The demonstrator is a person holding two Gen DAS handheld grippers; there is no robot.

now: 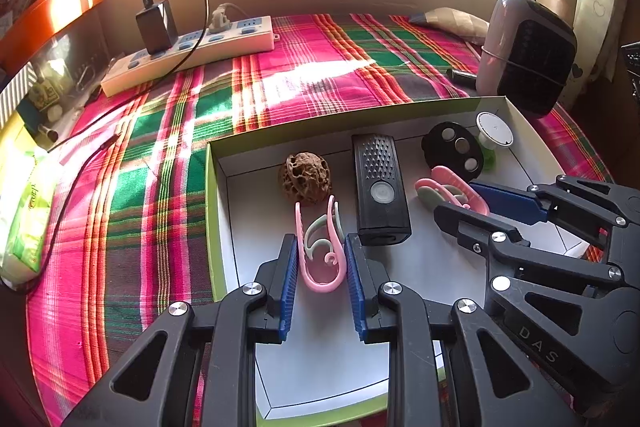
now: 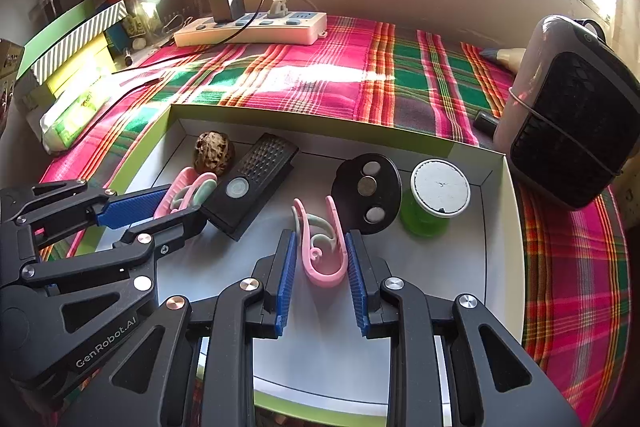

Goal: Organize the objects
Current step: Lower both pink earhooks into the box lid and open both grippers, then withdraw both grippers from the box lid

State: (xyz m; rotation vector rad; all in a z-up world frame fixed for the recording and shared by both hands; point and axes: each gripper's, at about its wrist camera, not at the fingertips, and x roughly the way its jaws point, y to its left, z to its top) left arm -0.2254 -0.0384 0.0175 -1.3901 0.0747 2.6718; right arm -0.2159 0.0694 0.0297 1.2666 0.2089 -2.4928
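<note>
A white box with a green rim [image 1: 218, 227] [image 2: 496, 211] lies on the plaid cloth. My left gripper [image 1: 321, 247] is shut on a pink and green hook [image 1: 322, 251] inside the box, near a brown walnut [image 1: 305, 178] and a black light [image 1: 380, 187]. My right gripper [image 2: 320, 247] is shut on a second pink and green hook [image 2: 322, 251], next to a black disc with magnets [image 2: 368, 193] and a green spool [image 2: 434, 201]. Each gripper shows in the other's view, the right gripper [image 1: 460, 203] and the left gripper [image 2: 176, 203].
A white power strip [image 1: 192, 49] with a black charger stands at the back. A dark heater [image 2: 568, 131] stands to the right of the box. A green tissue pack [image 1: 28, 219] and boxes lie at the left edge.
</note>
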